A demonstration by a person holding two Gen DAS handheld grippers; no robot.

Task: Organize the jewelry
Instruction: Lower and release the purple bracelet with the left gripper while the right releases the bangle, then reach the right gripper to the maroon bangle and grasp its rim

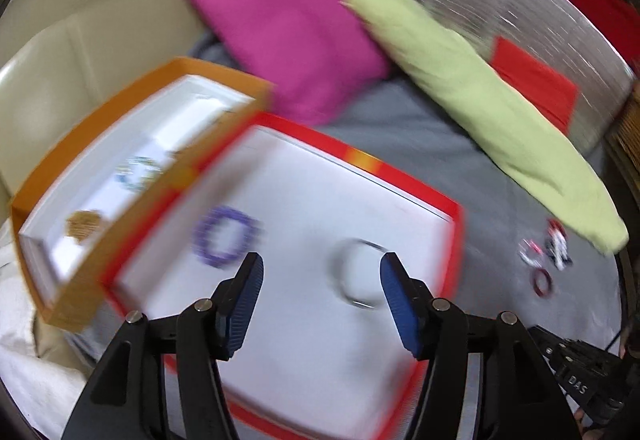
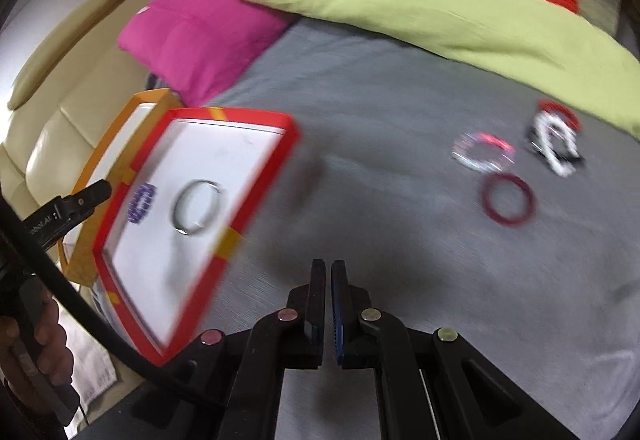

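- My left gripper has its jaws spread wide with nothing between them, hovering over the red-rimmed tray.
- On that tray's white floor lie a purple beaded bracelet toward the left finger and a silver bangle just ahead of the right finger (both smeared by motion blur).
- Touching the red tray's left side is an orange-rimmed tray; inside it I see a brownish-gold piece and a pale green-and-white beaded piece, too blurred to name further.
- My right gripper has its jaws nearly together, only a thin slit left, holding nothing, above the grey bedspread.
- From the right wrist view, the red tray sits to the left, with the purple bracelet and silver bangle side by side in it.
- Loose on the bedspread to the right: a dark red bangle, a pink-and-white beaded bracelet just beyond it, and a tangle of white, black and red bracelets near the green pillow.
- A magenta pillow lies behind the trays, beside the green one.
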